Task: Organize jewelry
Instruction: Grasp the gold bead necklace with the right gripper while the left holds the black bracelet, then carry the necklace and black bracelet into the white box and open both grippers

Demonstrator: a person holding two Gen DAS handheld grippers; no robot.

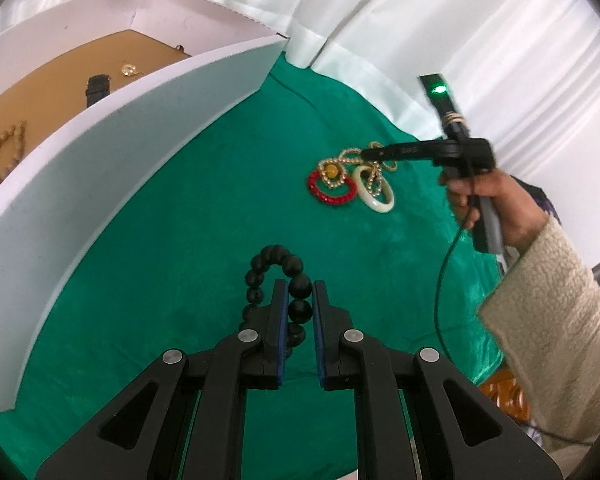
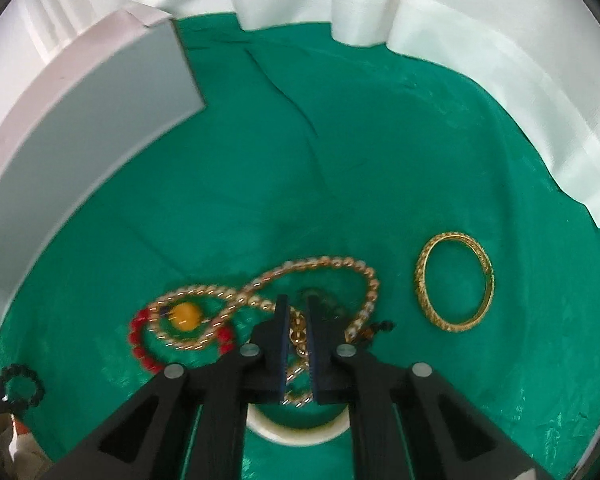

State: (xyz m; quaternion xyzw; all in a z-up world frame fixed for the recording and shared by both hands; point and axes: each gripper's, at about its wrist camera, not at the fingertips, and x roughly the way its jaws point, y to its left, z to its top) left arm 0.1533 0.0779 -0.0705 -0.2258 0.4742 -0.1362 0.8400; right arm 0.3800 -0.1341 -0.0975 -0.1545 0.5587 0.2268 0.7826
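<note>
Black beads (image 1: 295,300) sit pinched in left tongs (image 1: 299,286); right tongs (image 2: 297,300) clamp a gold chain (image 2: 300,332) over green cloth (image 2: 340,160), white drapes (image 2: 480,60) behind.

A glossy black round-bead bracelet (image 1: 277,280) sits between the left fingers' blue pads (image 1: 284,320). A gold beaded chain necklace (image 2: 320,268) with an amber-yellow pendant bead (image 2: 185,316) crosses a red beaded bangle (image 2: 141,344) beside the right fingers, over plain green cloth (image 2: 340,160).

The left gripper (image 1: 299,296) points forward and down, its fingers (image 1: 279,300) clamped on a string of black beads (image 1: 277,270). The right gripper (image 2: 297,320), held in a hand (image 1: 488,204) with a fleecy sleeve (image 1: 556,320), points steeply down, fingers closed on a gold chain (image 2: 300,332).
</note>
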